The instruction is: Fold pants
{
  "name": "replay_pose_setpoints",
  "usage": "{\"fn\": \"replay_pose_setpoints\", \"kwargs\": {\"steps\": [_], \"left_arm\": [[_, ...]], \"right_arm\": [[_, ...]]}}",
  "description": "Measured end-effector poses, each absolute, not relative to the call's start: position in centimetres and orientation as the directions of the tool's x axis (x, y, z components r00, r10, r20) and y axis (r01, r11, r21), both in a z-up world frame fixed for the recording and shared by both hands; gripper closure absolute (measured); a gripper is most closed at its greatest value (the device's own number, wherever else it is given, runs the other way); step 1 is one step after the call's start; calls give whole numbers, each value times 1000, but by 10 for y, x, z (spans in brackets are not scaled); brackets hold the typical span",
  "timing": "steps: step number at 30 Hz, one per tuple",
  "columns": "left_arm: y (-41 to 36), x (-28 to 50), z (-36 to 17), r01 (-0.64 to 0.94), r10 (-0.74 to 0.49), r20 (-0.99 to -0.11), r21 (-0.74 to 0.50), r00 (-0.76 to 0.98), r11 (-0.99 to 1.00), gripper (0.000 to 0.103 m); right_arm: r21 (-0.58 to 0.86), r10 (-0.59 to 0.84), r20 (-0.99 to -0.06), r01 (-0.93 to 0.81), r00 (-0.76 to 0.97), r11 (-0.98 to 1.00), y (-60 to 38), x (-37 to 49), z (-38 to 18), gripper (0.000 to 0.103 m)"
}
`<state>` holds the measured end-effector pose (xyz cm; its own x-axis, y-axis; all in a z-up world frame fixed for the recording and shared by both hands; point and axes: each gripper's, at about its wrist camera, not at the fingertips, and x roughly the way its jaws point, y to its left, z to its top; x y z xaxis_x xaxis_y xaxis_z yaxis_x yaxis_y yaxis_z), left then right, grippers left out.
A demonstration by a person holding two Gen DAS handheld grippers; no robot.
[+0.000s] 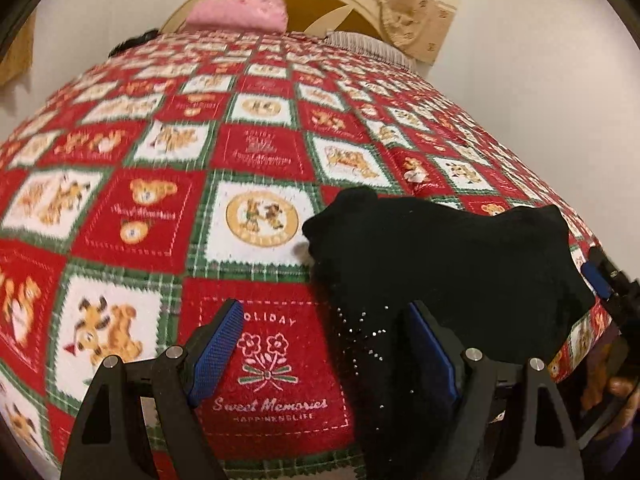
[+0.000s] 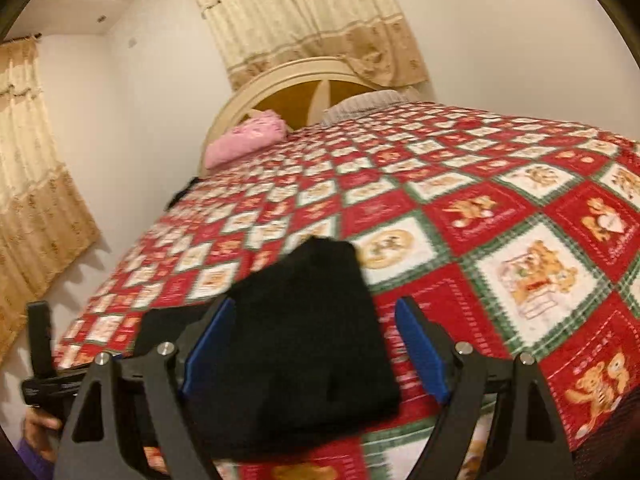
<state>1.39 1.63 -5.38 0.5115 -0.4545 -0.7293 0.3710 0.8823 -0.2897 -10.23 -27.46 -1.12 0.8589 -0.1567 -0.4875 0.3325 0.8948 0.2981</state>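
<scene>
My right gripper (image 2: pixel 314 344) hangs with its blue-padded jaws spread wide over the folded black pants (image 2: pixel 296 340), gripping nothing. The pants lie on the red checked bedspread (image 2: pixel 500 216), a pink pillow (image 2: pixel 248 138) by the headboard (image 2: pixel 280 80).

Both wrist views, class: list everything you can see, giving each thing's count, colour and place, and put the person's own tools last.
pants: one, black, folded bundle near the bed's front edge
blanket: one, red, white and green squares, covering the bed
pillow: one, pink, at the head of the bed
headboard: one, cream, arched, behind the pillow
curtains: two, beige, one behind the headboard, one on the left wall
left tool: one, black with blue pads, open above the blanket and pants edge
right tool: one, black with blue pads, open around the pants
</scene>
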Motion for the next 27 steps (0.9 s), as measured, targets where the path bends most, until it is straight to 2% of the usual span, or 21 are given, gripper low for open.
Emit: {"fn": "replay_pose_setpoints", "kwargs": {"steps": [4, 8, 10, 11, 13, 15, 16, 17, 18, 20, 23, 27], "left_arm": [[4, 12, -54, 386, -460, -727, -285, 510, 877, 20], [-13, 4, -55, 418, -445, -728, -237, 522, 877, 20], [-15, 0, -56, 416, -468, -714, -266, 521, 870, 20], [-16, -2, -57, 421, -485, -708, -284, 514, 861, 20], [-25, -6, -57, 447, -491, -711, -272, 503, 852, 20], [-32, -7, -56, 465, -491, -711, -257, 502, 847, 21], [-32, -7, -55, 469, -503, -705, -267, 501, 842, 34], [-32, -7, -54, 471, -515, -697, -281, 499, 837, 53], [-31, -5, -53, 469, -529, -693, -301, 491, 830, 56], [-27, -2, -52, 463, -547, -681, -330, 486, 822, 75], [-25, -3, -43, 461, -536, -667, -311, 517, 831, 87], [-24, -5, -25, 436, -476, -630, -232, 614, 869, 90]], "right_arm": [[295, -132, -546, 338, 827, 894, -289, -93, -32, 17], [209, -160, -548, 320, 821, 924, -275, -100, -38, 20], [175, -162, -567, 310, 807, 934, -267, -97, -39, 38], [171, -164, -572, 313, 804, 934, -265, -97, -40, 40], [169, -155, -572, 301, 806, 939, -264, -98, -41, 53], [200, -124, -577, 286, 808, 937, -267, -98, -42, 57], [215, -113, -578, 284, 808, 934, -269, -99, -42, 61], [222, -105, -579, 280, 808, 934, -269, -99, -42, 62], [219, -104, -580, 278, 808, 935, -267, -99, -42, 65], [209, -111, -582, 280, 806, 937, -265, -100, -42, 68], [200, -131, -576, 294, 807, 935, -260, -102, -38, 70], [142, -164, -546, 284, 822, 948, -242, -102, -24, 71]]}}
